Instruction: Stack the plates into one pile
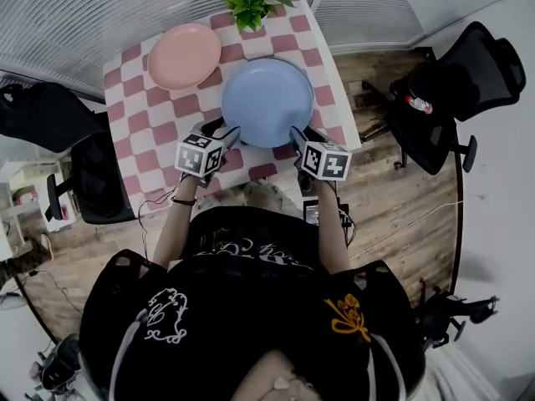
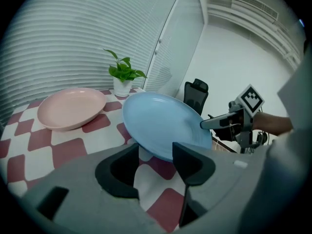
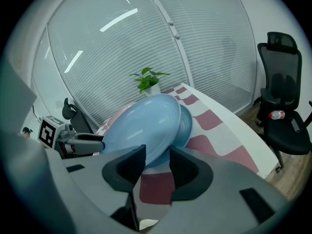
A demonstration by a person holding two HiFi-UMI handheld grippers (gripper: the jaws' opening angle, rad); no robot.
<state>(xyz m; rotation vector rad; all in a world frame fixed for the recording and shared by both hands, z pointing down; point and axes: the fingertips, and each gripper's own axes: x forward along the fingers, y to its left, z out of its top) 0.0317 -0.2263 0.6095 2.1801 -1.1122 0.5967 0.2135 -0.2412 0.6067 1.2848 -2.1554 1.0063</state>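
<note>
Where the red-and-white checkered table (image 1: 134, 119) fills the upper middle of the head view, two plates sit over it, well apart from each other. Blue plate (image 1: 267, 98): centre of table, biggest of the two, raised off the cloth and tilted, with its near edge toward the person. Pink plate (image 1: 184, 54): upper left of the table, flat on the cloth, nothing touching it. Black office chair (image 1: 456, 98) at right of frame, off the table on the wood floor. Left gripper (image 2: 157, 151): jaws set fairly wide, closed onto the blue plate's near-left rim, and the rim runs between the two pads in the left gripper view. Right gripper (image 3: 157, 153): jaws also fairly wide, pinching the near-right rim; in the right gripper view the plate's top face shows left of the pads and its underside right of them. Each gripper's marker cube shows at the lower edge of the plate in the head view. Small potted plant (image 1: 249, 2) in a white pot at the table's far edge, top centre, just beyond both plates.
</note>
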